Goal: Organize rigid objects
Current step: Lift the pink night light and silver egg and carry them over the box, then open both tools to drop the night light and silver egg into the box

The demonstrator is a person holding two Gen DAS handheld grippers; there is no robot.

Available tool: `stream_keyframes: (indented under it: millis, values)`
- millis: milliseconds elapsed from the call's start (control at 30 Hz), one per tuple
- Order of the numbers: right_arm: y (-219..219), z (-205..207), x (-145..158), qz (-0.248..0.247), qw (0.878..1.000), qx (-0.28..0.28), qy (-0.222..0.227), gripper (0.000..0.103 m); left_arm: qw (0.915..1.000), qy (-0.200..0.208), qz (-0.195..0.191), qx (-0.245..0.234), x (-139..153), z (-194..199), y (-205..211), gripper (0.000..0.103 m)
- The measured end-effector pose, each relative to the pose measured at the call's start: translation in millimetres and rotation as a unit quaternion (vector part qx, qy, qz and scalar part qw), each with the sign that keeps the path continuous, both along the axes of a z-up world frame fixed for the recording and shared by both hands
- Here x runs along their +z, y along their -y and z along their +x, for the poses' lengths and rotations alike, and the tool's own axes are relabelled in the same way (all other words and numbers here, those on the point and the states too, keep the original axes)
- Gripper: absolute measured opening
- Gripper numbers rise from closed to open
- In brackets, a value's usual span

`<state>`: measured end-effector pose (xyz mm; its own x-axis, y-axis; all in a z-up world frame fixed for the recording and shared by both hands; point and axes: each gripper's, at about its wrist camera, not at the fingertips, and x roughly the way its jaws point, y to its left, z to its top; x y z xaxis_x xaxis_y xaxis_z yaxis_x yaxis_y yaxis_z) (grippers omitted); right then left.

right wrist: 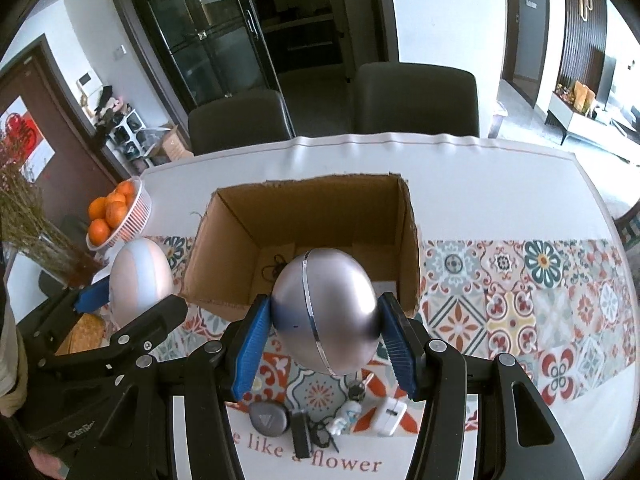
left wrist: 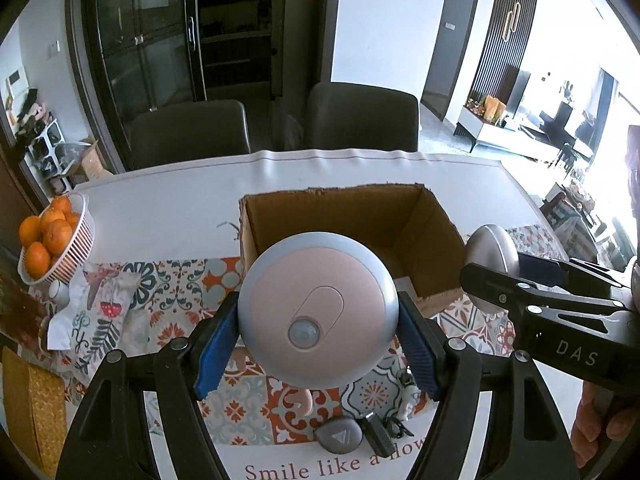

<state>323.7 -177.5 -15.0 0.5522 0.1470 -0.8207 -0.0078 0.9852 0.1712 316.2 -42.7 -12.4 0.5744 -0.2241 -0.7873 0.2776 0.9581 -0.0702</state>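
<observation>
Left gripper (left wrist: 318, 334): blue-padded jaws pinch a round pink disc-shaped sensor light with a grey rim (left wrist: 318, 312) across its width, face toward the camera, held clear above the bench. Right gripper (right wrist: 326, 338): jaws clamp a silvery egg-shaped plastic gadget with a thin chrome seam (right wrist: 326, 312) at its two sides, likewise lifted off the bench. Both held items sit just in front of the near wall of the open brown cardboard box (right wrist: 312, 216), which stands on the patterned tile-print cloth (right wrist: 520, 304); a dark cable and a pale flat item appear to lie on the box floor. Below the jaws, on the bench (right wrist: 460, 168): a grey rounded case with a triangle mark (right wrist: 267, 416), a small black stick-shaped device (right wrist: 301, 432), a little white-and-blue figurine (right wrist: 346, 414), a white plug adapter (right wrist: 390, 414). Off to the side, a white basket of oranges (right wrist: 120, 212). Judged step: carry phase, both items gripped, not yet over the box. Next move calls for bringing each over the near wall, lowering inside, then spreading the jaws; the curved shells could slip, so grip should hold until low
</observation>
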Motion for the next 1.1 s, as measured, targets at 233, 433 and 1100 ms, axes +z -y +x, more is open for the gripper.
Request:
stream_keyframes:
  millis: [233,433,1100]
  values:
    - [-0.1,16.8,8.2,-0.005,1.000,0.001,0.002,0.055,0.9999,-0.001,0.011,-0.002,7.0,19.7,4.8,0.074]
    - [1.5,34.7,5.5,-0.007,1.000,0.003,-0.008,0.055,0.9997,-0.014,0.021,-0.003,2.3,38.9,7.2,0.074]
    - [5.0,70.0,-34.3,-0.022,0.997,0.008,-0.072,0.055,0.9962,-0.079,0.036,-0.002,-40.8,75.5,13.6,0.074]
